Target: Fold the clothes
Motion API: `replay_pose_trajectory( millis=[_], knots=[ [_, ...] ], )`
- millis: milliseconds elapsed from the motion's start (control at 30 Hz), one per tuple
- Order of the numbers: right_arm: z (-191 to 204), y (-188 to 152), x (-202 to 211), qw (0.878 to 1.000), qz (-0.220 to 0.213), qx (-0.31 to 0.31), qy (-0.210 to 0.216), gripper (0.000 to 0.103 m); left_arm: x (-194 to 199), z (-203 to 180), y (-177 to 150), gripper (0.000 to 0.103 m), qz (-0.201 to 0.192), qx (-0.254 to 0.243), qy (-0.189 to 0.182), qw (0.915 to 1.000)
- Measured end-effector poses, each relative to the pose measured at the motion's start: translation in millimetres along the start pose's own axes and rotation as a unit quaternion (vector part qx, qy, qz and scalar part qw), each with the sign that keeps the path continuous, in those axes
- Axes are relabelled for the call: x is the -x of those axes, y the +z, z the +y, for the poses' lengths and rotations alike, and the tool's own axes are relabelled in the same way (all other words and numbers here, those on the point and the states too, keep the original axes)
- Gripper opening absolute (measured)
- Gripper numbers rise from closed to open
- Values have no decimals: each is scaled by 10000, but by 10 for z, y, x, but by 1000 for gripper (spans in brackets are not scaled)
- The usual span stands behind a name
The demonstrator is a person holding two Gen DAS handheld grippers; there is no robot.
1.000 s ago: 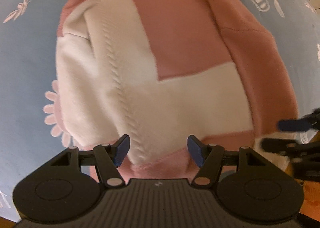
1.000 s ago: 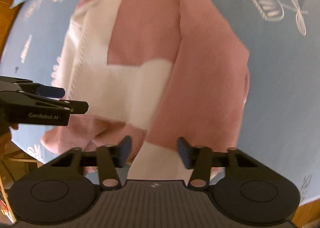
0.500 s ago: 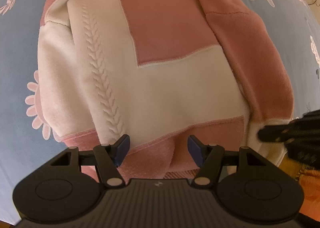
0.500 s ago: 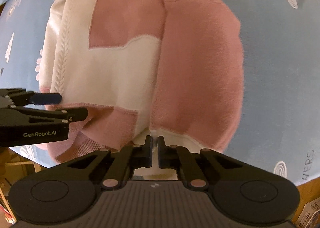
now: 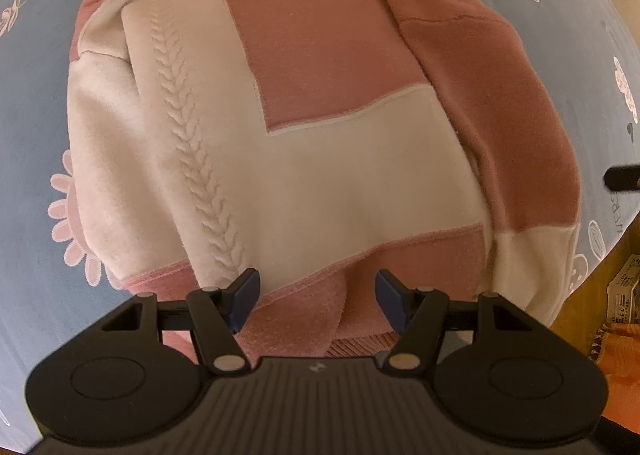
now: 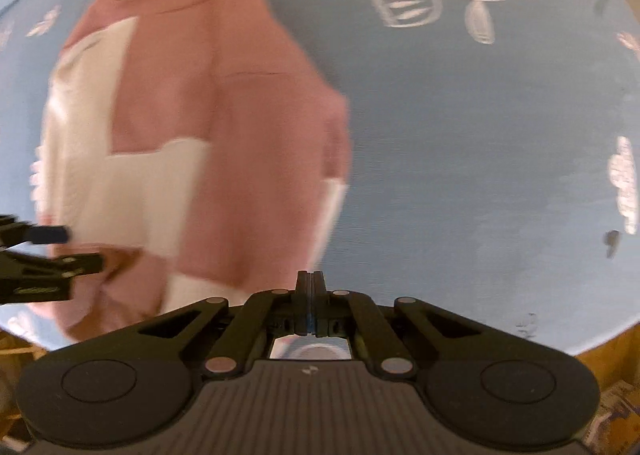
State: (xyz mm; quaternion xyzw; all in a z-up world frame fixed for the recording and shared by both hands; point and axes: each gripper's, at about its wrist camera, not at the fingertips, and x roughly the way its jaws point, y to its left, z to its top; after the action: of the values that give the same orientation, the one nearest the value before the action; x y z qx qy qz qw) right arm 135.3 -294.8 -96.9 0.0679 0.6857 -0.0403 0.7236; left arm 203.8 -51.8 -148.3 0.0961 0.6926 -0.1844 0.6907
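Spread flat on a pale blue cloth [image 5: 36, 103] printed with white flowers: a pink-and-cream sweater [image 5: 304, 143], fleecy, with a raised braid running down its cream panel. Directly under the left gripper [image 5: 318, 289], jaws apart and empty above the pink hem. Off to the left of the right gripper [image 6: 310, 281], pressed fully together with nothing between the pads, over bare blue cloth beside the sweater's cream cuff [image 6: 332, 207]. Right view blurred.

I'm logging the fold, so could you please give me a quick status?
Left gripper open over sweater hem. Right gripper shut, nothing visibly held. Sweater on blue cloth, sleeves folded in. Nothing in the way.
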Motion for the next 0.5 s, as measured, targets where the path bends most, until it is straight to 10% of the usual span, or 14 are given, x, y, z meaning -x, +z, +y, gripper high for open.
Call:
replay_pose_trajectory(
  millis=[300, 400, 500],
  knots=[
    [335, 98, -94, 9960, 35, -102, 886, 12, 26, -59, -12, 65, -29, -99, -35, 9999],
    [639, 69, -252, 9952, 154, 53, 965, 35, 31, -40, -29, 65, -28, -42, -91, 9999],
    [886, 40, -439, 9966, 230, 201, 769, 37, 38, -24, -57, 65, -30, -22, -125, 9999]
  ],
)
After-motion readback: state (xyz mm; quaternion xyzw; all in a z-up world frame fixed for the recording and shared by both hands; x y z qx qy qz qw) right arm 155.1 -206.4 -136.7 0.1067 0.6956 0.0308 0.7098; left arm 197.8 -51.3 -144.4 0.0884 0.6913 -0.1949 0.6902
